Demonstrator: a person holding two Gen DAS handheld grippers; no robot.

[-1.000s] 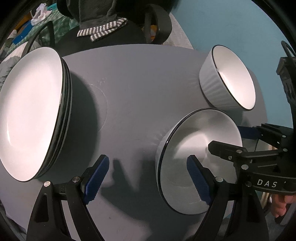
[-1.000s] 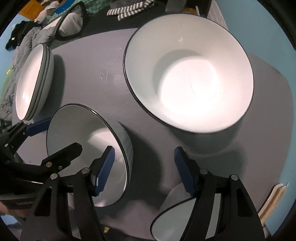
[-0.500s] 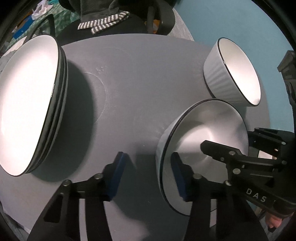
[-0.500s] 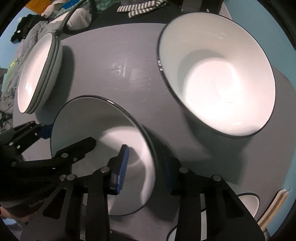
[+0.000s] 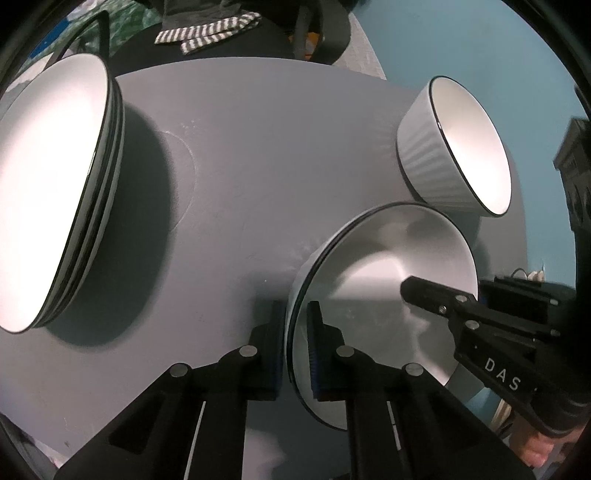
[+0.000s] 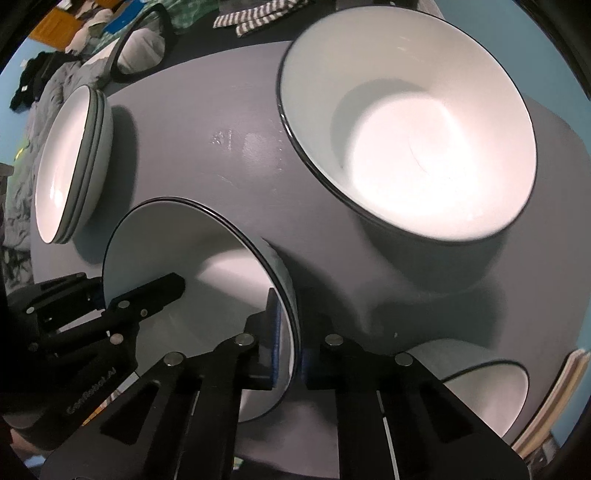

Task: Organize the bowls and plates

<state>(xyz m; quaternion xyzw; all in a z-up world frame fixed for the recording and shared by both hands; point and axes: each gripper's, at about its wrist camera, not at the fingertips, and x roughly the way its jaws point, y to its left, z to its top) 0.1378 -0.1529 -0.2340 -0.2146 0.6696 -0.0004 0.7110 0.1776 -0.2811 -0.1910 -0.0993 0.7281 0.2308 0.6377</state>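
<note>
A white bowl with a thin black rim (image 5: pixel 388 266) (image 6: pixel 192 251) sits on the grey round table (image 5: pixel 258 147). My left gripper (image 5: pixel 295 343) is shut on its near-left rim, one blue pad inside and one outside. My right gripper (image 6: pixel 286 339) is shut on the opposite rim of the same bowl. Each gripper shows in the other's view, the right one in the left wrist view (image 5: pixel 480 332) and the left one in the right wrist view (image 6: pixel 92 306). A stack of white plates (image 5: pixel 55 184) (image 6: pixel 70 162) stands at the table's left.
A second ribbed white bowl (image 5: pixel 461 147) (image 6: pixel 413 129) stands beyond the held one. Another bowl (image 6: pixel 480 391) sits low at the right in the right wrist view. A striped cloth (image 5: pixel 207 33) and a black chair lie behind the table.
Both grippers have closed from wide open onto the rim of the nearest bowl, one from each side. The bowls and plates have not shifted on the table.
</note>
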